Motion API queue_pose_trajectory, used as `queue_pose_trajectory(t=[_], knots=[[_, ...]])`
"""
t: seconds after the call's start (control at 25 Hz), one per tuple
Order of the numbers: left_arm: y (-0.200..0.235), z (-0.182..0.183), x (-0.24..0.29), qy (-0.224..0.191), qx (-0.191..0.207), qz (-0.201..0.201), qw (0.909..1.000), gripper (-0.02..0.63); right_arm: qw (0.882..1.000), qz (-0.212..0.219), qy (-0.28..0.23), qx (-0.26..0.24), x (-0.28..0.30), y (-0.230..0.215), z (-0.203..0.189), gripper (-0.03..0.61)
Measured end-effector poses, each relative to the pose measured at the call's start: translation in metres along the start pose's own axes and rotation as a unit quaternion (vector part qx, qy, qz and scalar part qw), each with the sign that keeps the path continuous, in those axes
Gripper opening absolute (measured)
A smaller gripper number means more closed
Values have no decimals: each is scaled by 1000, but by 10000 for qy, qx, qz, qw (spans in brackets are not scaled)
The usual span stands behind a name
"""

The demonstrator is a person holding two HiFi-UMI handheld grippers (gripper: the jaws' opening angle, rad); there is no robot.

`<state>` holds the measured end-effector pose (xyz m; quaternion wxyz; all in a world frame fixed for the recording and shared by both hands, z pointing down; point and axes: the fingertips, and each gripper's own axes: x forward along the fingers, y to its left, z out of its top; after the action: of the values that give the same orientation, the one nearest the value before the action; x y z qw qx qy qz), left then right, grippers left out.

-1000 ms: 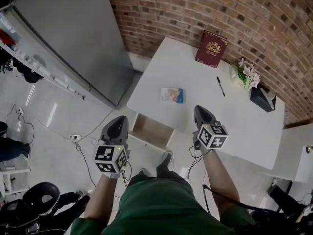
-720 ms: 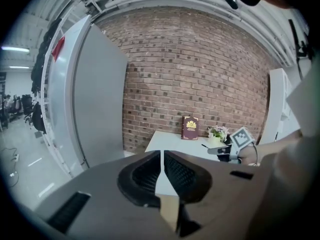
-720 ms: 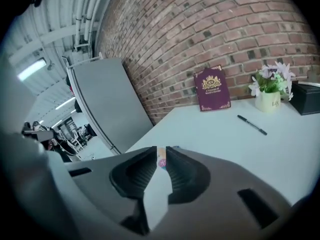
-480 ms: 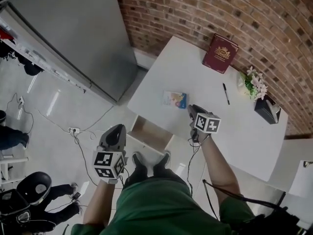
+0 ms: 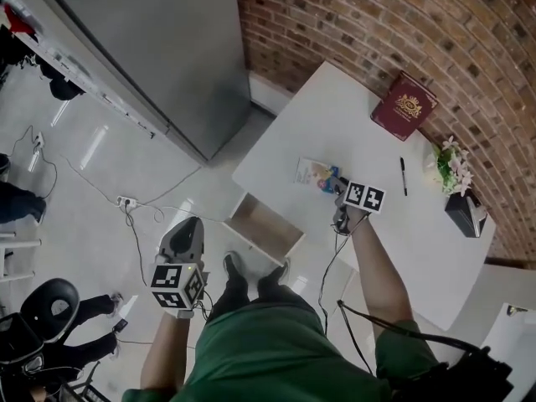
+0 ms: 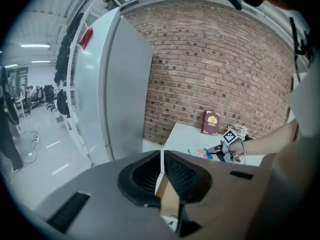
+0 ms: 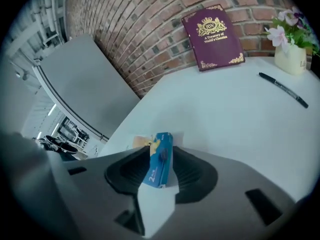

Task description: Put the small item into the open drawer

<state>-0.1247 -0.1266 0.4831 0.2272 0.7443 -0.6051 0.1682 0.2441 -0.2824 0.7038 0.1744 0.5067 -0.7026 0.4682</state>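
Box [image 7: 159,160] between right claw's [image 7: 161,149] opening jaws

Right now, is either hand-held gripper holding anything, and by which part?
Nothing is held. The jaws of the right hand-held gripper are opening around the small box, at its blue edge, not gripping it. The left hand-held gripper is shut, empty.

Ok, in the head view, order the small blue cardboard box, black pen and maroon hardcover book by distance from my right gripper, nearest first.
1. Small blue cardboard box: between the right gripper's opening jaws.
2. Black pen: to its right.
3. Maroon hardcover book: farther back, to the right.
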Motion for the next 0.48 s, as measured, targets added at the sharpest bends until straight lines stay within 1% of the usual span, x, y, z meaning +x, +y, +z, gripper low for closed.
queue_pose_trajectory(t=[0.2,0.48], knots=[[17,-9,-5,55,-115,224,9997,18,9998,5,155,112,15,-1,2,142],[17,-16,2,202,-223,177,9994,18,9983,370,136,430,20,7,3,103]])
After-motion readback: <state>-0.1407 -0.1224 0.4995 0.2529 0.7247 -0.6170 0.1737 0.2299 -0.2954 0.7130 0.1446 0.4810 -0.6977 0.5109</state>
